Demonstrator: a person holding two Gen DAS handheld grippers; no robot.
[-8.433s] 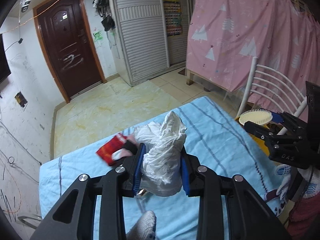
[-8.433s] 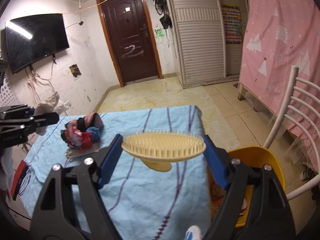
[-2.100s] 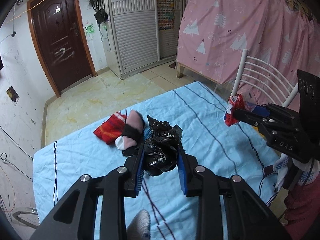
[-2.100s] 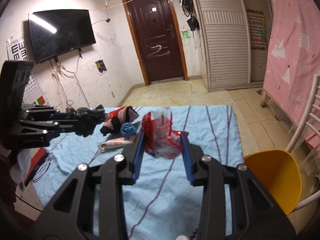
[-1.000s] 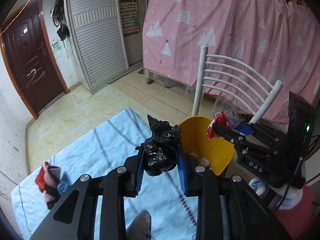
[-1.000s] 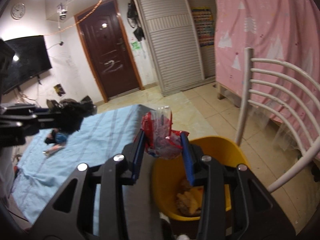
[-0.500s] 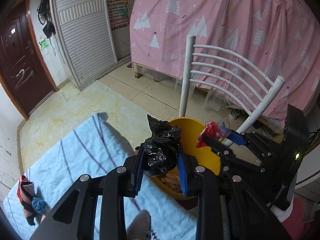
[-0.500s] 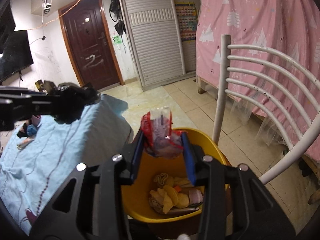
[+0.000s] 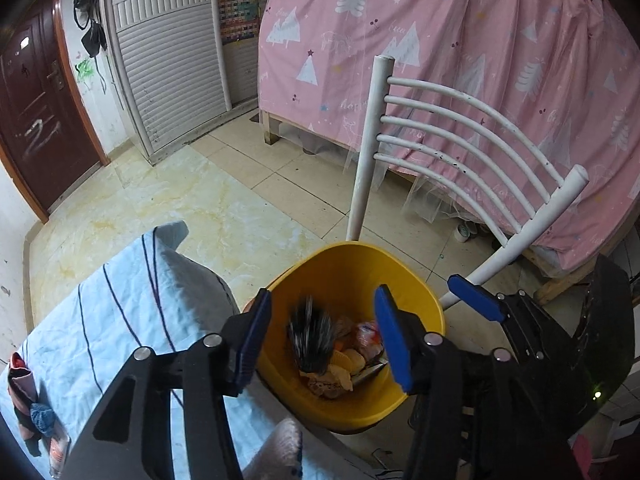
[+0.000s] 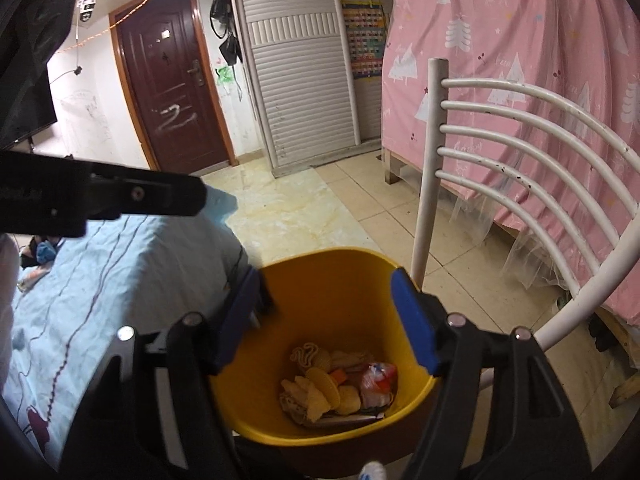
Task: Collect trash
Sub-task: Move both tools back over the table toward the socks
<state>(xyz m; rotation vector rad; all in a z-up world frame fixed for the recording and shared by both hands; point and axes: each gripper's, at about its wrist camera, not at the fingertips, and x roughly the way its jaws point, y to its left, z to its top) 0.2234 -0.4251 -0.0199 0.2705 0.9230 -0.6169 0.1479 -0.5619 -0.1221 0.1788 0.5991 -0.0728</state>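
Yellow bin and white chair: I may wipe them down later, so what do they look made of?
Yellow bin: probably moulded plastic, with smooth, evenly coloured, softly shiny walls. White chair: likely painted metal tubing, with thin curved bars and dark chips in the paint.

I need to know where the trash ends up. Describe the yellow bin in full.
The yellow bin is a smooth, plastic-looking tub with a rounded rim, upright and open-topped, standing beside the table's blue cloth and in front of a white chair. At its bottom lie pale yellow scraps and a red-and-white wrapper; in the left wrist view a blurred black bag is inside it.
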